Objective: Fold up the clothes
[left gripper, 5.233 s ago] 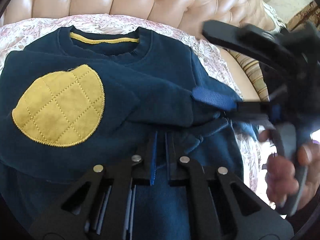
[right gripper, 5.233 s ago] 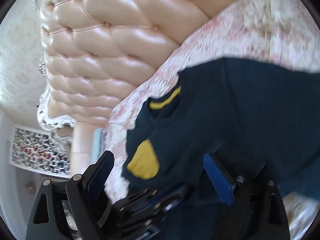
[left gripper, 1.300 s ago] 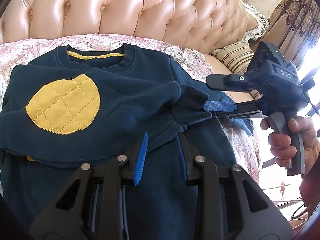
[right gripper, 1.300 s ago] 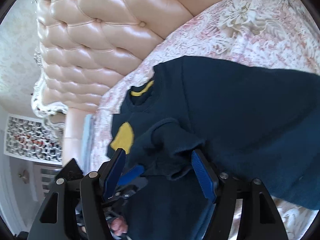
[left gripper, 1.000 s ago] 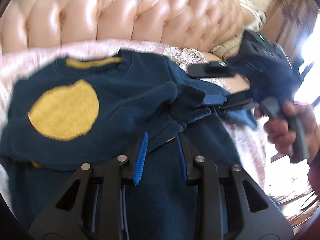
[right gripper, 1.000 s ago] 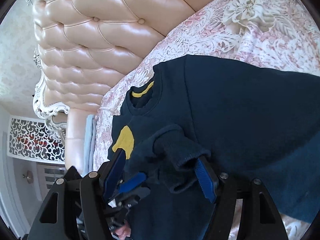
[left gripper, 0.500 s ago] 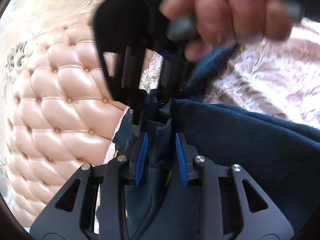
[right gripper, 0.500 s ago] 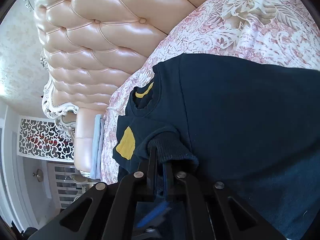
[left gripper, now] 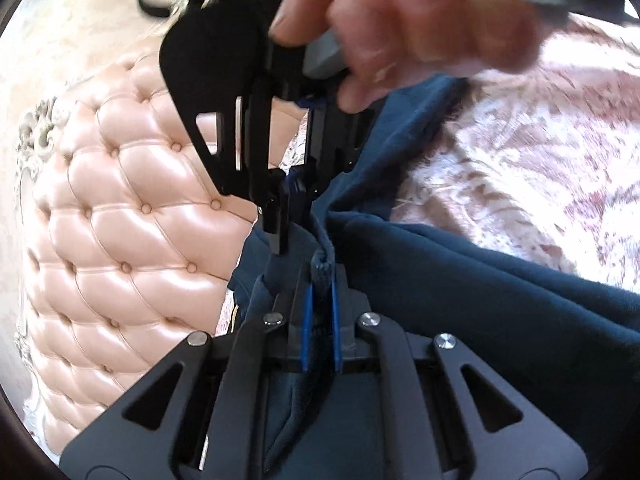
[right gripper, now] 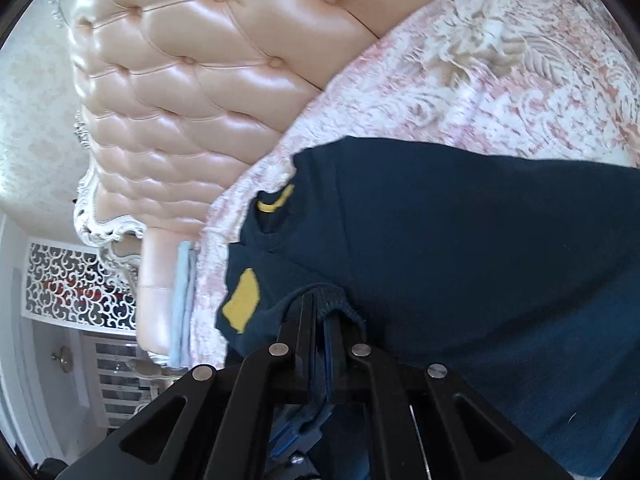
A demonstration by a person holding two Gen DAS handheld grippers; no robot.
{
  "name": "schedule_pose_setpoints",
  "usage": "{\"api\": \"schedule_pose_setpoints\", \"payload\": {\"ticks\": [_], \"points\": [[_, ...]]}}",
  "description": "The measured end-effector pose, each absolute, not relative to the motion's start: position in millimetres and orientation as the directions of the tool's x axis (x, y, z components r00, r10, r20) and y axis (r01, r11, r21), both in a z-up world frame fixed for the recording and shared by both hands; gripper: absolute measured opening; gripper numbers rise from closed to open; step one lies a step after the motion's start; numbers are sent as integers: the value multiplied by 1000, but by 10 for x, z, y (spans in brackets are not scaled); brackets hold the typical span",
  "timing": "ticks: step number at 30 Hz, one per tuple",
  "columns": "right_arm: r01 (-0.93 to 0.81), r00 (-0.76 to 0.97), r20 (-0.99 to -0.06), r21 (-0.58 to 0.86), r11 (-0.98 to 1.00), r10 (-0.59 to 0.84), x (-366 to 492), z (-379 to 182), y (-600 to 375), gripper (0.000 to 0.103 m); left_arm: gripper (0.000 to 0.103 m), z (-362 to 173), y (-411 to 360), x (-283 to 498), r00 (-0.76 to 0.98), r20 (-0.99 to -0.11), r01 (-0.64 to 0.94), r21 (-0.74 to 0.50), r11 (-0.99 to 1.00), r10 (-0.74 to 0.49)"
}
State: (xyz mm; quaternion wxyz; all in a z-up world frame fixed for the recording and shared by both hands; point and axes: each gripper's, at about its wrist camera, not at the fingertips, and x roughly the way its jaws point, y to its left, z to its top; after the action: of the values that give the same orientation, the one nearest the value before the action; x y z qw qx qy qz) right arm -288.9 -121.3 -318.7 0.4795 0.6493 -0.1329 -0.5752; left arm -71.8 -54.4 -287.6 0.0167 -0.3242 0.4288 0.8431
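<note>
A navy sweater (right gripper: 460, 240) with a yellow neck trim (right gripper: 276, 202) and a yellow quilted patch (right gripper: 242, 304) lies on the bed. My right gripper (right gripper: 320, 312) is shut on the ribbed cuff of a sleeve (right gripper: 340, 300). It also shows in the left wrist view (left gripper: 290, 216), held by a hand just ahead. My left gripper (left gripper: 320, 280) is shut on a fold of the navy sweater (left gripper: 460, 280) right beside it. The sweater's lower part is hidden under the grippers.
A pink floral bedspread (right gripper: 500, 80) covers the bed. A tufted pink headboard (right gripper: 200, 80) rises behind it. A light blue cloth (right gripper: 182, 300) hangs at the bed's side, near a white lattice screen (right gripper: 68, 280).
Both grippers were open over the sleeve a second ago. The right one shut on the cuff, then the left one swung round and shut on the fabric next to it.
</note>
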Motion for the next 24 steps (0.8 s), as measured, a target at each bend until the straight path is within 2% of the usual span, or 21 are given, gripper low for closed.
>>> {"api": "schedule_pose_setpoints", "payload": {"ticks": [3,7,10,14,17,20,21,23,24], "points": [[418,278,-670,730,-541,-689,-2876,-3233,-1219,2,10,-2958,-500,-720,-783,-567,-326,723,-608,-254],[574,190,-789,571,-586,-584,-2698,-3183,-1328,2,9,-3019,-493,-724,-776,-579,-326,706,-629,-248],[610,170,-813,531,-588,-557,-2674,-3192,-1341,0,9,-2970,-523,-691,-775,-590,-326,682,-655,-228],[633,151,-834,494,-596,-530,-2649,-3188,-1363,0,18,-2852,-644,-584,-758,-622,-315,611,-726,-195],[630,150,-838,490,-603,-524,-2651,-3186,-1363,0,19,-2566,-1019,-388,-732,-669,-226,423,-878,-133],[622,164,-833,503,-600,-528,-2667,-3165,-1331,1,19,-2245,-1817,-266,-720,-688,18,121,-993,-96],[625,164,-834,501,-598,-527,-2662,-3161,-1331,1,18,-2182,-2151,-227,-726,-676,122,56,-991,-128],[641,159,-839,488,-592,-520,-2639,-3145,-1344,1,18,-2258,-2564,-257,-708,-688,207,12,-978,-158],[648,155,-844,479,-592,-513,-2627,-3134,-1359,1,16,-2399,-2674,-307,-669,-730,222,-13,-975,-143]]}}
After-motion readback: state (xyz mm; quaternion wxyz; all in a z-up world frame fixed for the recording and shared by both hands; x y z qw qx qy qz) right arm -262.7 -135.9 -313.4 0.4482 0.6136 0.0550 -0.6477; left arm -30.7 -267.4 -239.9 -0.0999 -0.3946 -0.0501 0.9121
